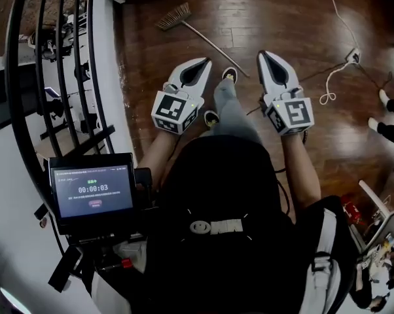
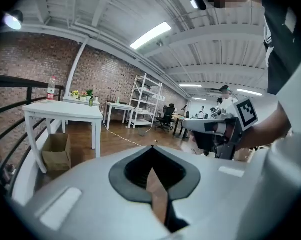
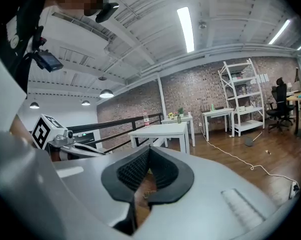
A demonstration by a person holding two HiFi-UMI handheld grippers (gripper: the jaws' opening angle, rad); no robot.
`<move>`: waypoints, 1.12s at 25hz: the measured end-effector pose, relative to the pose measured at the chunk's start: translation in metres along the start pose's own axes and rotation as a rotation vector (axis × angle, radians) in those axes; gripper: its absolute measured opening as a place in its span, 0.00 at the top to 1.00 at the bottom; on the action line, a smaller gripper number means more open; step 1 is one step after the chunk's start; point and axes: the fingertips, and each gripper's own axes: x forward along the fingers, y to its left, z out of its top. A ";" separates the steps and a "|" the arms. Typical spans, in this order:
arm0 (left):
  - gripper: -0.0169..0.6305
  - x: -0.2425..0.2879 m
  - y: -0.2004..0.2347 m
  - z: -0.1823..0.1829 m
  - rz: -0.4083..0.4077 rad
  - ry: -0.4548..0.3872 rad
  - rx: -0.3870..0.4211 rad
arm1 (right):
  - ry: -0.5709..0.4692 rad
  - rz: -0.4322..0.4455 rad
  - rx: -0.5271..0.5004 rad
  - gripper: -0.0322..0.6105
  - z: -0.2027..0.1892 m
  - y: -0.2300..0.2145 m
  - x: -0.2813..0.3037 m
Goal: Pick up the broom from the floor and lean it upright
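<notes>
Dark wood-plank floor, with broom [image 1: 207, 39] lying flat on it, ahead of the feet: bristle head toward black railing [image 1: 11, 70], handle slanting down to a shoe [image 1: 230, 75]. Untouched, well apart from both tools. Left gripper [image 1: 200, 64] and right gripper [image 1: 269, 59] held side by side, jaws fully closed, empty. White cord [image 1: 334, 77] trailing at right.
</notes>
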 end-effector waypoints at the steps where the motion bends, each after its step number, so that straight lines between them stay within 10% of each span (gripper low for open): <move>1: 0.95 0.000 0.000 -0.004 -0.014 -0.001 0.001 | 0.002 -0.003 -0.005 0.94 -0.003 0.000 0.001; 15: 0.95 0.028 0.014 -0.068 -0.285 0.265 0.242 | 0.077 0.052 0.077 0.94 -0.017 0.013 0.019; 16: 0.82 0.036 0.023 -0.079 -0.303 0.305 0.250 | 0.091 0.047 0.090 0.95 -0.024 0.009 0.025; 28: 0.66 0.139 0.134 -0.324 -0.447 0.759 0.504 | 0.355 0.010 0.046 0.94 -0.230 -0.014 0.096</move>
